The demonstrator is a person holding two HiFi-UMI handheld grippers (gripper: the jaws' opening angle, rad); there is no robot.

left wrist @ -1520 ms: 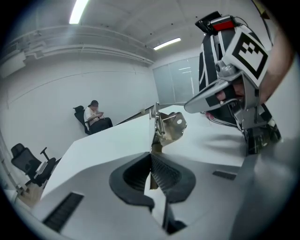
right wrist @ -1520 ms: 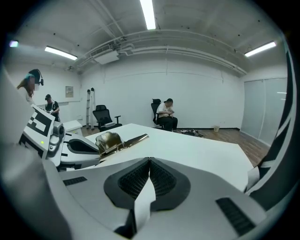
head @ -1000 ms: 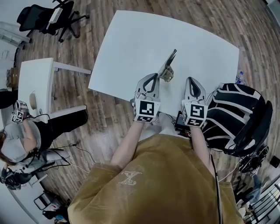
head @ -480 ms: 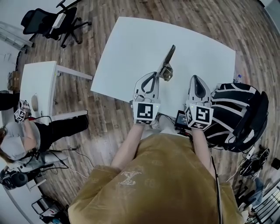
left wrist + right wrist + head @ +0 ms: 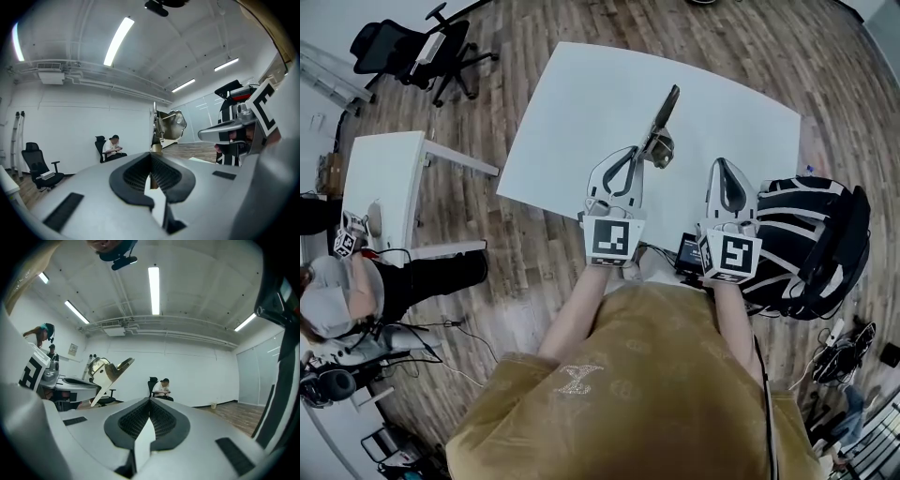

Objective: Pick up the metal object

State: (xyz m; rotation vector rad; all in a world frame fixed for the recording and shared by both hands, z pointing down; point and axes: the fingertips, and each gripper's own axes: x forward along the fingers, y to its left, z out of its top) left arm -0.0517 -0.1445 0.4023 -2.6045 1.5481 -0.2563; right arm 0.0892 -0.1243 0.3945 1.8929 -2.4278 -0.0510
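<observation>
The metal object (image 5: 660,131), a hinged steel hand tool with a long handle and a rounded cup, hangs over the near part of the white table (image 5: 581,103). My left gripper (image 5: 628,159) is shut on its lower end. In the left gripper view the tool (image 5: 168,125) stands up out of the closed gripper (image 5: 151,157). My right gripper (image 5: 724,173) is to the right of it, shut and holding nothing. From the right gripper view the tool (image 5: 105,372) shows at upper left, apart from the right gripper (image 5: 150,405).
A black-and-white backpack (image 5: 811,244) sits just right of the table's near corner, with a small black device (image 5: 688,251) beside it. A second white desk (image 5: 384,183), a seated person (image 5: 337,305) and an office chair (image 5: 408,47) are off to the left on the wooden floor.
The left gripper keeps its hold and the tool has risen slightly and moved a little farther away. The right gripper has drifted slightly to the right.
</observation>
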